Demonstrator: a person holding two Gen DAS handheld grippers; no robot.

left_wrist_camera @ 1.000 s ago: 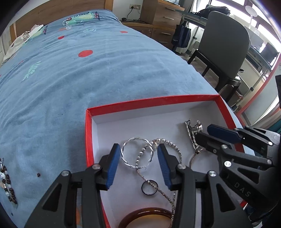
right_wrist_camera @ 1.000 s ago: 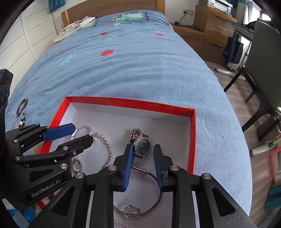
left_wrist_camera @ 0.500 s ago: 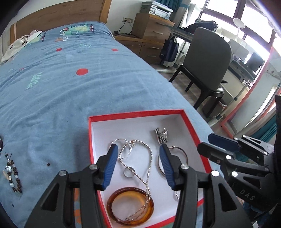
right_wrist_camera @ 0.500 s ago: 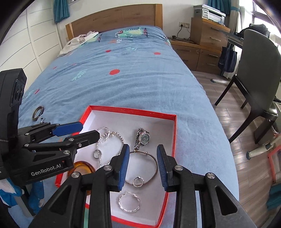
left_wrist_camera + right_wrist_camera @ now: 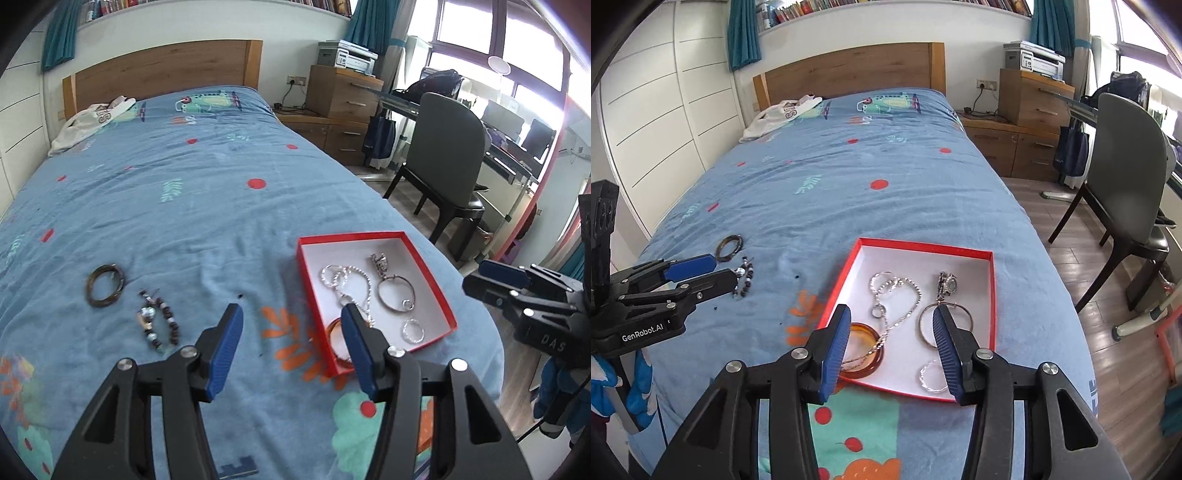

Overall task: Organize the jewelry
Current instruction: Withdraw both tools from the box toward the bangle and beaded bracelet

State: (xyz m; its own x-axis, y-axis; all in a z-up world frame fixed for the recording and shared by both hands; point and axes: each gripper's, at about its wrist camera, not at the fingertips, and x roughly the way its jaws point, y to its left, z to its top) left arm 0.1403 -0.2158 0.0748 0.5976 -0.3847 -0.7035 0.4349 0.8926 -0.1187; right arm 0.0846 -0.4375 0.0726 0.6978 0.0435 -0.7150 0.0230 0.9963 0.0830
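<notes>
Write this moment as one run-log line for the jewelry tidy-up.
left hand-held gripper: opening, empty | right hand-held gripper: opening, empty | red box: holds watch | bed: beaded bracelet, dark bangle

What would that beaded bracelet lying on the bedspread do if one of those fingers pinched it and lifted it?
The beaded bracelet would probably go floppy: its strand of separate beads lies in an uneven loop on the blue bedspread, unlike the rigid dark bangle beside it. It looks light. Small round beads might slip from a pinch, so part of it would likely dangle.
</notes>
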